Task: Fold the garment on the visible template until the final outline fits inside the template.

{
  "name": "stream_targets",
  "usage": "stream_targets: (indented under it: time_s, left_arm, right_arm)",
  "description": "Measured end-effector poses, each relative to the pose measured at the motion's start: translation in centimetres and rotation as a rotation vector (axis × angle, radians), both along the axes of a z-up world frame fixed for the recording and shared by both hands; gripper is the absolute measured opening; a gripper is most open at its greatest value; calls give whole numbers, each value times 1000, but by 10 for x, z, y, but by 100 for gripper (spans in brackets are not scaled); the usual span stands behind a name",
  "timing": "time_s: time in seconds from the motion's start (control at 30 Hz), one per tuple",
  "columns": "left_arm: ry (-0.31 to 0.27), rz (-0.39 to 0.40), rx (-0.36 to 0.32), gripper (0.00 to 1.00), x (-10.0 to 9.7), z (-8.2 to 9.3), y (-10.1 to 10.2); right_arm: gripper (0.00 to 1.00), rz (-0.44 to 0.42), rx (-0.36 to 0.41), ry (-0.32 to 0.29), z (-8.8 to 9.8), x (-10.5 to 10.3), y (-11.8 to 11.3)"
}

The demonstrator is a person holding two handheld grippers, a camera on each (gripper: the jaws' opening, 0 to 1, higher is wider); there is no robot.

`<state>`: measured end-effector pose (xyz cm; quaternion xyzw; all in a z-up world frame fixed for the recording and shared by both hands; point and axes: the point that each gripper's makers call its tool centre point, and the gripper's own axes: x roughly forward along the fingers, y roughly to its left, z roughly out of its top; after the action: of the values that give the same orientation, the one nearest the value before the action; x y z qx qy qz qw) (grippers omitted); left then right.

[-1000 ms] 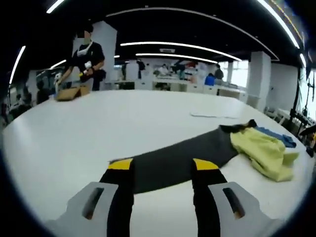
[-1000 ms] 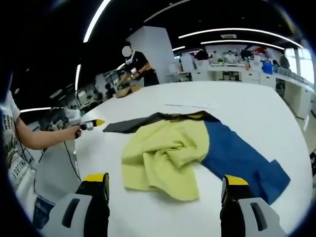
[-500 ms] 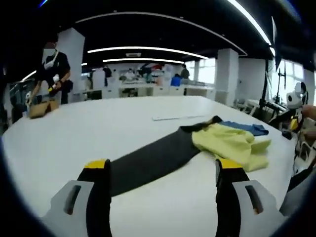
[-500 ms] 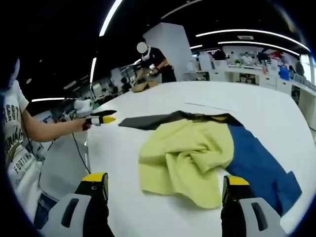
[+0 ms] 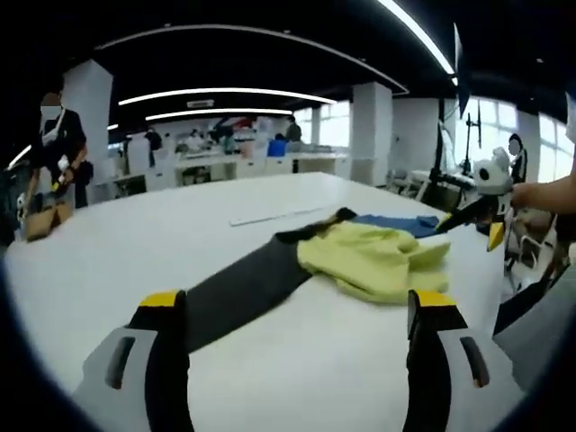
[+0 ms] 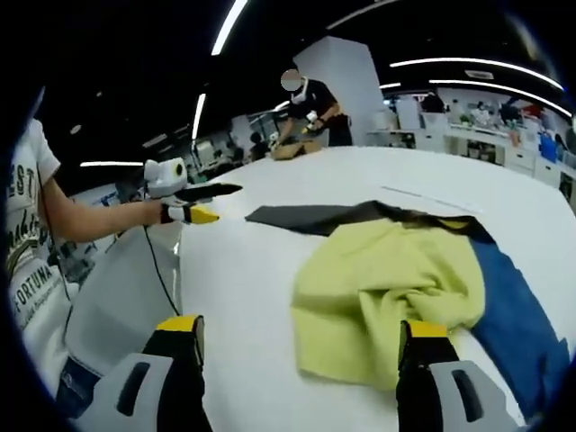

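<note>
The garment lies crumpled on the white table (image 5: 135,261): a dark grey part (image 5: 243,283), a yellow part (image 5: 369,256) bunched in the middle, and a blue part (image 5: 396,220) behind. My left gripper (image 5: 297,301) is open wide, its jaws either side of the grey end and nothing between them. In the right gripper view the yellow part (image 6: 396,288) sits just ahead of my open right gripper (image 6: 301,328), with the blue part (image 6: 513,306) to its right and the grey part (image 6: 306,216) beyond. The left gripper (image 6: 193,202) shows there in a hand, off the table's left edge.
A thin white strip (image 5: 270,214) lies flat on the table behind the garment. A person (image 6: 310,103) stands at the far end by a cardboard box (image 6: 292,151). The right gripper (image 5: 486,211) is held at the table's right edge. Desks fill the background.
My left gripper's jaws have spread from narrow around the grey end to wide apart, and that view has swung towards the garment's middle. The right gripper view has come closer to the yellow part.
</note>
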<state>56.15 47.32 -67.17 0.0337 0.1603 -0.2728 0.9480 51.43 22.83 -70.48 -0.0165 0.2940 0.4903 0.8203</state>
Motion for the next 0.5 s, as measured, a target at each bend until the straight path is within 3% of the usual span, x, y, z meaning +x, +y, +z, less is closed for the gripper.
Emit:
stream_targets:
  time_s: [0.1,0.3,0.5]
  left_arm:
    - [15,-43,37,99,-6,-6,-9]
    - [11,-80,26,99,-12,-4,-22]
    - [24,-129,28,99,-23,-3,-42]
  right_arm:
    - [82,20,-15,0,-11,-3,12]
    - [70,41,-20,25,-25,-6,30]
    - [60,64,-121,-30,-45,-2,39]
